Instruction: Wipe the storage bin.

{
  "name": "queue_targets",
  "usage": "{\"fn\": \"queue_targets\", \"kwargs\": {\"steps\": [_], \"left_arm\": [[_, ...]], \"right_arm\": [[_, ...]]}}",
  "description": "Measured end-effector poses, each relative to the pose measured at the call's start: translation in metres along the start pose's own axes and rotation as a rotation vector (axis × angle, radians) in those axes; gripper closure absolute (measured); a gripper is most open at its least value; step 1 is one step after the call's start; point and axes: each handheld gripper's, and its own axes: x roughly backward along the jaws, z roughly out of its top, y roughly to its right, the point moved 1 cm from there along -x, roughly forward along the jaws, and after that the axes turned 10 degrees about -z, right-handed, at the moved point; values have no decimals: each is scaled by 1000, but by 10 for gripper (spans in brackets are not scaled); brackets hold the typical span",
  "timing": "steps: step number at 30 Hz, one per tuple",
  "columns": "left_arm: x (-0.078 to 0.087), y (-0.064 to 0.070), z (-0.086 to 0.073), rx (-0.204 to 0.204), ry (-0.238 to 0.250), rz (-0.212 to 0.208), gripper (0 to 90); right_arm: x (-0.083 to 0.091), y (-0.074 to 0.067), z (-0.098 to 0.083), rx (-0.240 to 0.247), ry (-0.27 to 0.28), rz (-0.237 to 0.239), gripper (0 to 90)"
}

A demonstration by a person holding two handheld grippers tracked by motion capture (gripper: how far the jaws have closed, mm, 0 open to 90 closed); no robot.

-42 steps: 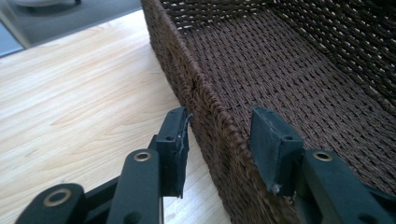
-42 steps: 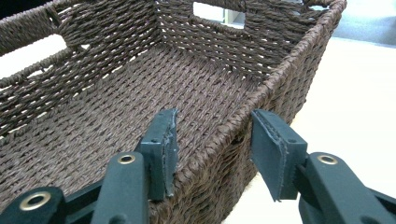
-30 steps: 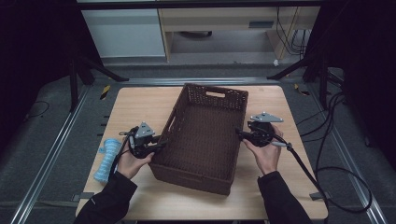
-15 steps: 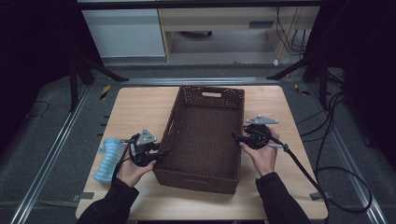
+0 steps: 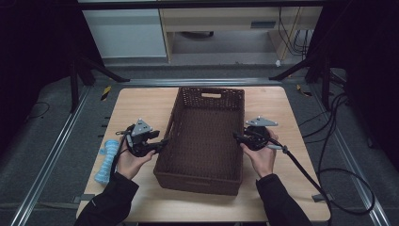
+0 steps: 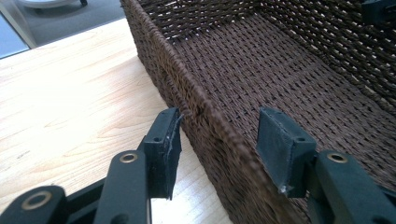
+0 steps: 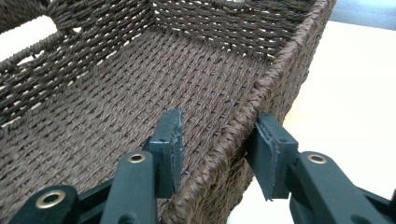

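Note:
An empty brown woven basket (image 5: 204, 136) stands lengthwise on the middle of the wooden table (image 5: 141, 103). My left gripper (image 5: 162, 142) straddles its left long rim. In the left gripper view the left gripper (image 6: 219, 126) has one pad at the outer edge of the rim and the other standing off inside the basket (image 6: 280, 60); its jaws have just been opening. My right gripper (image 5: 236, 136) straddles the right long rim. In the right gripper view its jaws (image 7: 219, 135) have just been closing; the outer pad lies against the basket (image 7: 116, 93) wall and the inner pad is a little apart.
A light blue knitted roll (image 5: 107, 160) lies at the table's left edge beside my left forearm. A black cable (image 5: 306, 172) trails from the right gripper over the table's right side. Metal rails run along the floor on both sides. Bare wood lies beyond and in front of the basket.
The basket has turned from a skewed position to lie square with the table. The left jaws have spread off the rim, and the right jaws have narrowed around theirs. Both hands have stayed about where they were.

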Motion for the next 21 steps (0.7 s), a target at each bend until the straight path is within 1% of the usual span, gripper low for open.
{"fn": "queue_targets", "kwargs": {"steps": [3, 6, 10, 12, 13, 14, 17, 20, 21], "left_arm": [[-5, -3, -2, 6, -14, 0, 488], [-8, -4, -5, 19, -14, -8, 478], [-10, -4, -7, 30, -13, -19, 477], [-13, -2, -9, 26, -40, -32, 515], [-15, 0, -10, 24, -41, -24, 534], [-15, 1, -11, 26, -38, -15, 534], [-14, 2, -11, 30, -39, -5, 560], [-14, 5, -12, 52, -29, 9, 573], [-13, 7, -12, 53, -31, 13, 575]], "right_arm": [[-2, -1, 1, 3, 2, 14, 583], [-4, -2, 1, -6, 10, 38, 587], [-4, -1, 2, -12, 9, 52, 569], [-3, 0, 3, -17, 3, 55, 550], [-1, 1, 3, -19, 17, 53, 534], [2, 3, 5, -30, 31, 56, 523], [8, 7, 6, -44, 48, 50, 512], [12, 10, 6, -51, 48, 47, 512], [13, 10, 5, -50, 46, 49, 512]]}}
